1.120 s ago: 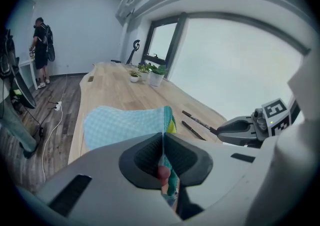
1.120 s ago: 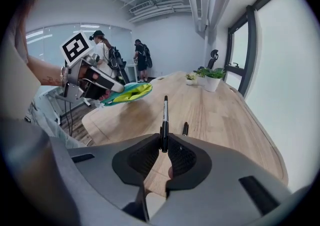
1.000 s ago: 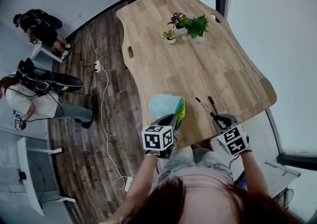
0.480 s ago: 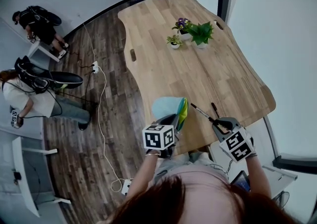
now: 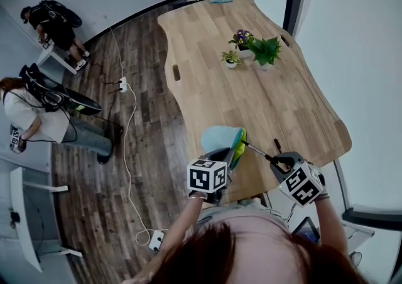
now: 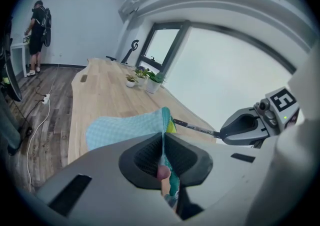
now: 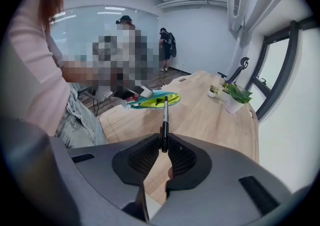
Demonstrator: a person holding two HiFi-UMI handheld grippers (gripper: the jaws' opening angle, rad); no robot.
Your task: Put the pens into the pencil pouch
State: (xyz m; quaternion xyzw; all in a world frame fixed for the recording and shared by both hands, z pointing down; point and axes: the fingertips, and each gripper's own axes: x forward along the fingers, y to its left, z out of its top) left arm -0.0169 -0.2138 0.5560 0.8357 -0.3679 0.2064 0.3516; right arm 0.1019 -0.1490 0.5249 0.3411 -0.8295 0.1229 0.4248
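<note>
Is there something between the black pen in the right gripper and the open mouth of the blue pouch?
Nothing visible stands between them. The right gripper holds the thin black pen with its tip aimed at the open, yellow-green-lined mouth of the light blue fabric pouch, which the left gripper pinches by one edge.

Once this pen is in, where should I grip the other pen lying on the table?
Probably its mid-barrel, from straight above, jaws across its length: the pen lies flat on the table beside the right gripper.
</note>
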